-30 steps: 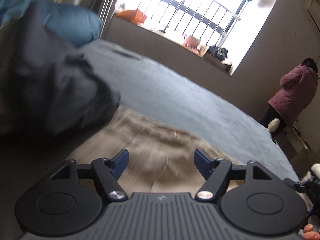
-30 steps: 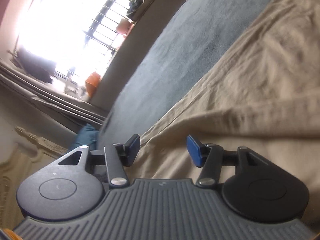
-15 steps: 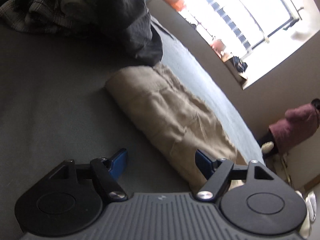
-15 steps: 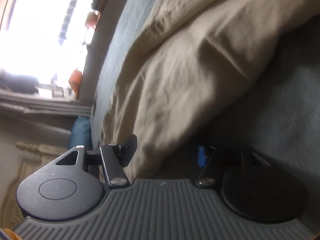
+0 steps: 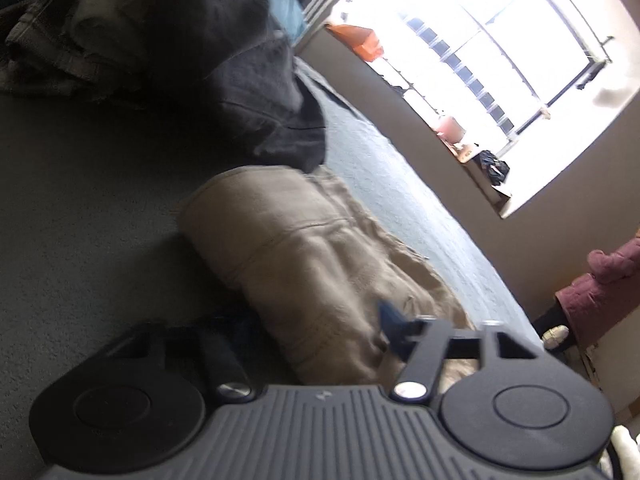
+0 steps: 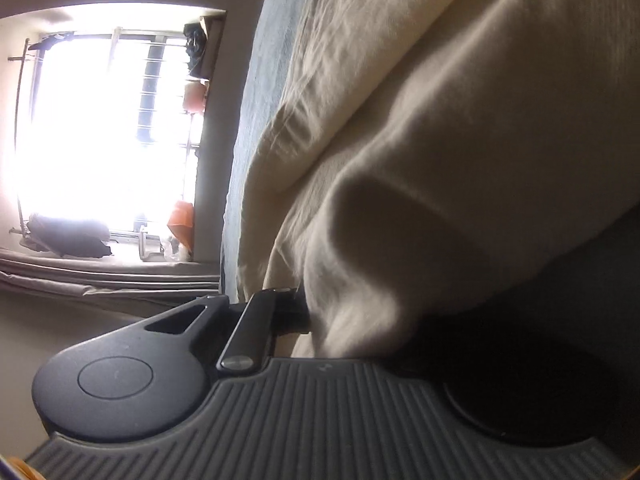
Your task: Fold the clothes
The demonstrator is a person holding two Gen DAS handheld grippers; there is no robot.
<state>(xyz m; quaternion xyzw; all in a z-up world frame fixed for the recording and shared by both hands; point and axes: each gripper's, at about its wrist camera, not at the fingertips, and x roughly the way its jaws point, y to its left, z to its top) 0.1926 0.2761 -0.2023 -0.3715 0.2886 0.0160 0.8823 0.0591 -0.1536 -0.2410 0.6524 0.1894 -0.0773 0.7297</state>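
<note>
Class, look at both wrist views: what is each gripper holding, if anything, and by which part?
Both straddle the folded beige garment at its near edge: left gripper and right gripper. Whether either has clamped the fabric cannot be told.

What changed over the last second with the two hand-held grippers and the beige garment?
Both tilted sideways and closed in on the beige garment. The left hand-held gripper now straddles its folded edge, jaws open. The right hand-held gripper went from hovering open above the cloth to having the fold between its jaws; its grip can't be judged. The dark clothes pile and bed stayed put.
</note>
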